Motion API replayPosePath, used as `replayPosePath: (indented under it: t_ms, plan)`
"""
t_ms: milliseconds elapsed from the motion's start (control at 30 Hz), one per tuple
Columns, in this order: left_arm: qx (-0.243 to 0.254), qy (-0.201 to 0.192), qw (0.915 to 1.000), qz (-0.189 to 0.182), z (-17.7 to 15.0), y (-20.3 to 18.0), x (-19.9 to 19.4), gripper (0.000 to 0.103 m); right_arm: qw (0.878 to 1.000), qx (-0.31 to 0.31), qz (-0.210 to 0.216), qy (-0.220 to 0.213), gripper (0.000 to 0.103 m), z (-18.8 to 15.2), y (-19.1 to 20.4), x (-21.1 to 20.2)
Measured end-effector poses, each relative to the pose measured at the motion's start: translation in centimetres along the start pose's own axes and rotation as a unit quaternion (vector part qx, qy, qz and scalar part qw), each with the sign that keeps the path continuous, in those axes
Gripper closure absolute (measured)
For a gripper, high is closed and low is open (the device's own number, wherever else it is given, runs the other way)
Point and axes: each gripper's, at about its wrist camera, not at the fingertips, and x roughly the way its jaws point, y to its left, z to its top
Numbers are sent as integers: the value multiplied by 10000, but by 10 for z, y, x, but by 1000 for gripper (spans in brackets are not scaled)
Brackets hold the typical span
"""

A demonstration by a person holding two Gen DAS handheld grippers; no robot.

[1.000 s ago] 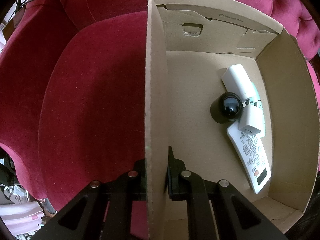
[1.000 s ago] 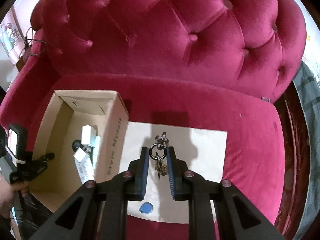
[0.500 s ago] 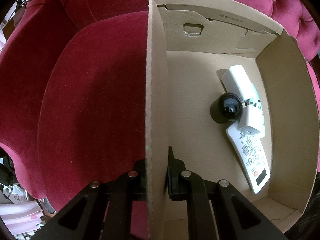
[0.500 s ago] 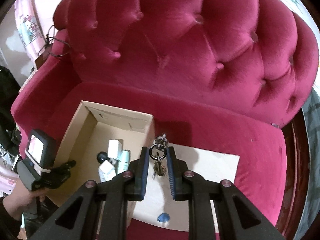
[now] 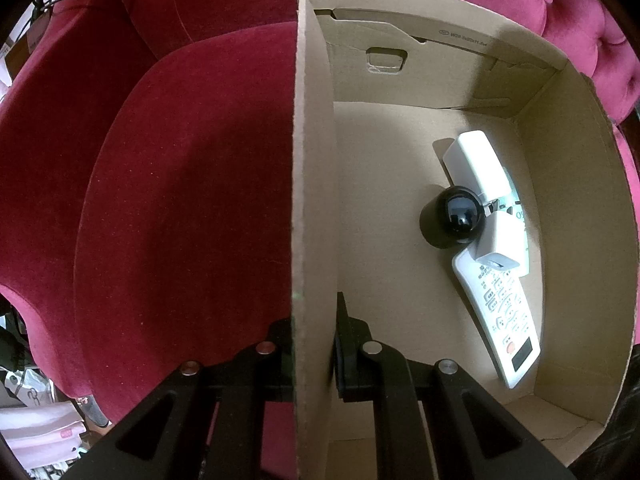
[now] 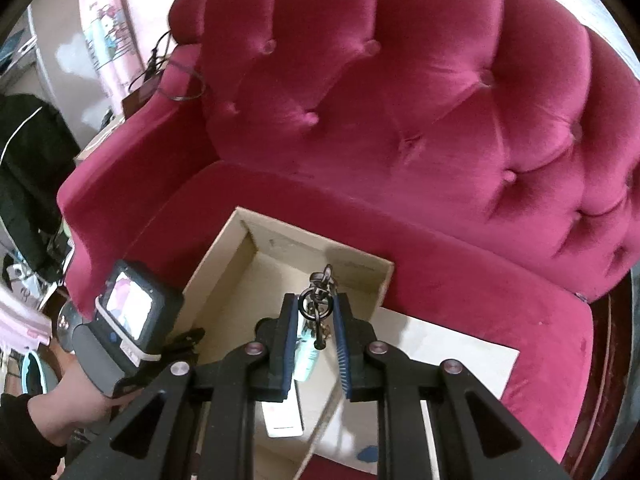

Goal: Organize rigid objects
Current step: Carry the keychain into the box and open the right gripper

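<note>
Left wrist view: left gripper (image 5: 314, 354) is clamped on the near wall of the cardboard box (image 5: 312, 160), one finger outside, one inside, presumably to steady the box on the red sofa seat (image 5: 180, 200) while items go in. Box floor, right of centre of frame, holds a white remote (image 5: 502, 312) lying lengthwise, a second white device (image 5: 478, 166) crossing above it, a small white adapter (image 5: 500, 240) on top, and a black dome-shaped object (image 5: 456, 216) touching their left side. Right wrist view: right gripper (image 6: 316, 316) is closed on a bunch of keys (image 6: 318, 304), ring pinched between the blue pads, keys dangling below, positioned over the open box in centre frame. Judgement: the carry is nearly over; release into the box is next. Bare floor lies left of the stacked items, so nothing blocks a drop there. Lower right, on pale cardboard sheet (image 6: 460, 344), a small blue object (image 6: 368, 454) sits outside the box. Cable (image 6: 176, 80) and clutter at upper left, well apart.
</note>
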Motion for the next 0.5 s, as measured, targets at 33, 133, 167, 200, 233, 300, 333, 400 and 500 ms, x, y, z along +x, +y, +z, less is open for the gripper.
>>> replayPosePath:
  t_ms: [33, 133, 167, 200, 233, 300, 333, 400, 500]
  plan:
    - [-3, 0, 10000, -3, 0, 0, 0, 91, 10000, -47, 17, 24, 86, 0, 4, 3]
    - [0, -2, 10000, -9, 0, 0, 0, 91, 9998, -152, 83, 108, 86, -1, 15, 15]
    - [-3, 0, 10000, -10, 0, 0, 0, 91, 9997, -175, 96, 133, 86, -1, 17, 18]
    - [-4, 0, 10000, -11, 0, 0, 0, 91, 9996, -205, 117, 164, 86, -2, 21, 22]
    - [-5, 0, 10000, -9, 0, 0, 0, 91, 9995, -229, 134, 196, 86, -3, 24, 26]
    - [-5, -1, 10000, -9, 0, 0, 0, 91, 9992, -266, 156, 264, 86, -5, 29, 34]
    - [-7, -2, 10000, -13, 0, 0, 0, 91, 9990, -280, 168, 295, 86, -6, 30, 37]
    - [-14, -5, 10000, -19, -1, 0, 0, 91, 9986, -345, 165, 367, 86, -8, 36, 46]
    - [-13, -11, 10000, -28, -1, 0, 0, 91, 9979, -407, 176, 471, 86, -11, 40, 59]
